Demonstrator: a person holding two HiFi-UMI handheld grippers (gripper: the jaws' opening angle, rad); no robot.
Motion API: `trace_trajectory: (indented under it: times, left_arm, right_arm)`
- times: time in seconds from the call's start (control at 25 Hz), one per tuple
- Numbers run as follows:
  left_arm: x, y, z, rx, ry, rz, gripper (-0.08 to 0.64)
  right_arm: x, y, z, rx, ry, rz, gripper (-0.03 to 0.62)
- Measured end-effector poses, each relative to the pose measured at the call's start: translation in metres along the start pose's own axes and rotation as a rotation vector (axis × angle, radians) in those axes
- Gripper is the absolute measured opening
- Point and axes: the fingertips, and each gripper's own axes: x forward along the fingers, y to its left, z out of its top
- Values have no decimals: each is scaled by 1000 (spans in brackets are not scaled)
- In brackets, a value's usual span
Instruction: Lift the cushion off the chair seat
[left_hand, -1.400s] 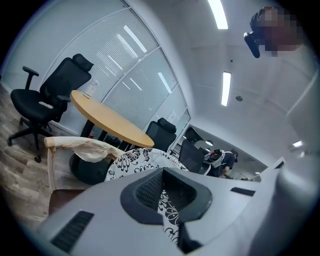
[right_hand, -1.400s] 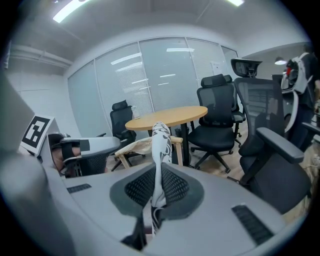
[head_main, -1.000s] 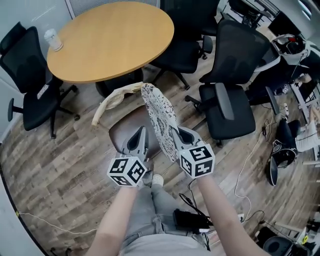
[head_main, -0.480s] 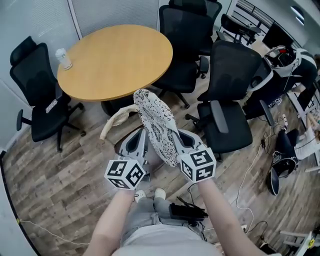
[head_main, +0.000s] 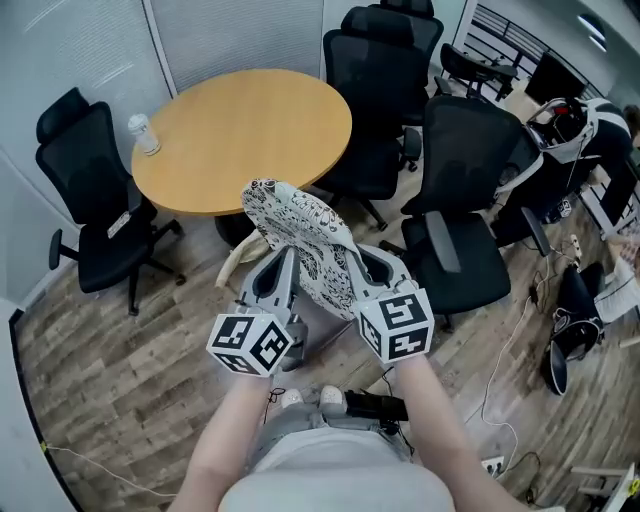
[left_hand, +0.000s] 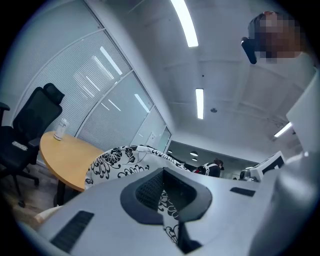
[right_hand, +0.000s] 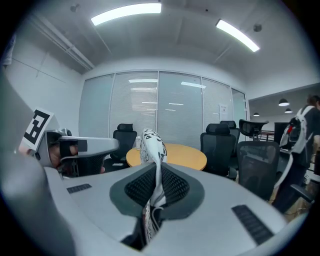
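Cushion (head_main: 300, 235) (white, black floral print): held edge-up in the air, above the chair (head_main: 232, 268); left gripper (head_main: 283, 262) clamped on its edge; right gripper (head_main: 362, 262) likewise pinching it; round table (head_main: 240, 135) beyond.

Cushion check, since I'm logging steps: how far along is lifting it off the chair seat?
Done, it seems: the cushion is up in the air above the chair, off its seat. In hand: the left gripper and the right gripper are each shut on its near edge. Left: nothing of the lift itself that I can see.
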Motion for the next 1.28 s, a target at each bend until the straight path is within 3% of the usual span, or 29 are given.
trace_trajectory:
  times: [0.48,1.28]
  left_arm:
    - [-10,-22,41,-11,-109,-7,3]
    - [-20,-25,50,-27,-140,1,3]
  right_arm:
    - [-25,7,49,56,-84,-57,38]
    - [-39,15,57,67,-97,-94,37]
